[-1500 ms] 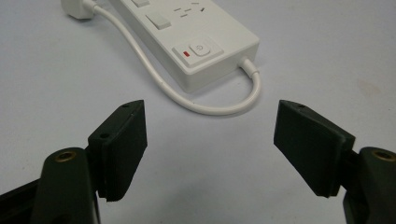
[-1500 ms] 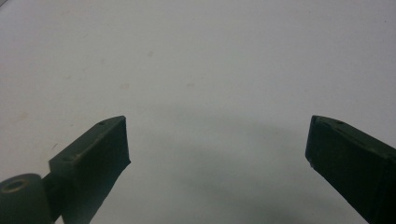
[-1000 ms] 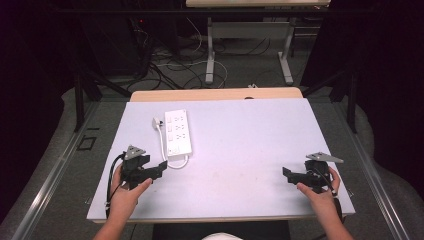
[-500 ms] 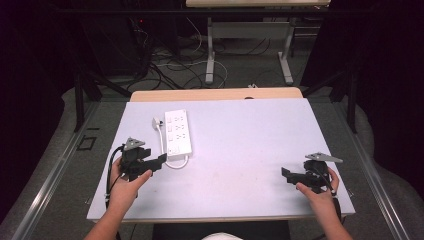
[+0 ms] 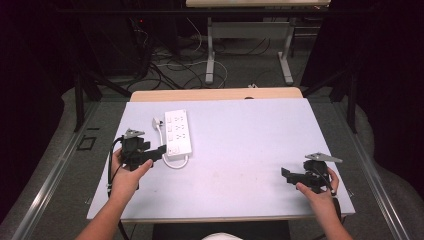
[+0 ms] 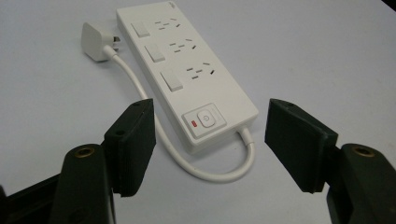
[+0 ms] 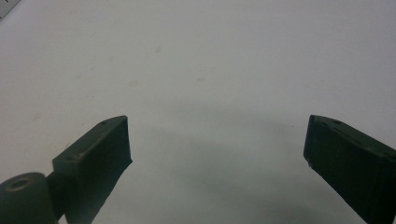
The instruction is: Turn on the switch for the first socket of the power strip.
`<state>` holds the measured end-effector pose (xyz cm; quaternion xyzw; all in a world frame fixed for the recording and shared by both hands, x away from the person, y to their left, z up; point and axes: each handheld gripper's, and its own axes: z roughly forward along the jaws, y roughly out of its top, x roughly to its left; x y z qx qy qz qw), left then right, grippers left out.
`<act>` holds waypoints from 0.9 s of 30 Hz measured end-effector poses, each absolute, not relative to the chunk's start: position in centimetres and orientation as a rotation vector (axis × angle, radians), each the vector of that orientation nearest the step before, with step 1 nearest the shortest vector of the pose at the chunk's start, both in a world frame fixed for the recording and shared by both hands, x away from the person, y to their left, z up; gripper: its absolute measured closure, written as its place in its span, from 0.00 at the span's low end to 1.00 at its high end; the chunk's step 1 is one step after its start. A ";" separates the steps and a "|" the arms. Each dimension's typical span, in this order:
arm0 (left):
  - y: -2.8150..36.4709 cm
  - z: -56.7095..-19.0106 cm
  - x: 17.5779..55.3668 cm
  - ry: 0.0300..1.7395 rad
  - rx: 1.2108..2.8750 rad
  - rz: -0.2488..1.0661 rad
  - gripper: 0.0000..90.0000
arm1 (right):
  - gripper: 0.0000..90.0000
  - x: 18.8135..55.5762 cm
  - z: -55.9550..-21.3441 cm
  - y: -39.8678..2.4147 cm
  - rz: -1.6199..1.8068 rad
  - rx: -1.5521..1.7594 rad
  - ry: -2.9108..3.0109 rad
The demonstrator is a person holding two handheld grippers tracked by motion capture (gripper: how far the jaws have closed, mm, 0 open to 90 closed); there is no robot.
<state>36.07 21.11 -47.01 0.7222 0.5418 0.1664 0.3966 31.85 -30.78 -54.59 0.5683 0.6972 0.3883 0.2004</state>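
- Table [image 5: 250, 145]: white top; the power strip [image 5: 177, 131] lies flat on its left half, with its plug [image 5: 157, 121] and looped cord [image 5: 175, 164] beside it.
- Left gripper [image 5: 162, 150]: compared with a second ago it has advanced toward the strip's near end and risen slightly. Jaws apart, having just narrowed a little, nothing between the pads. In the left gripper view the switch end [image 6: 205, 119] sits framed between them, untouched.
- Right gripper [image 5: 285, 172]: unmoved at the table's right, jaws wide apart over bare surface.
- Judgement: approach under way; grasp not yet made.
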 end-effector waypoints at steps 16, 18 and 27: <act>20.6 -45.2 38.1 1.389 1.803 0.408 0.41 | 0.08 31.9 -54.6 -30.7 1.092 1.594 1.950; 20.3 -45.1 38.3 1.399 1.789 0.407 0.41 | 0.08 31.9 -54.6 -30.7 1.091 1.590 1.951; 20.0 -44.6 39.2 1.419 1.797 0.378 0.45 | 0.08 31.9 -54.7 -30.6 1.092 1.591 1.951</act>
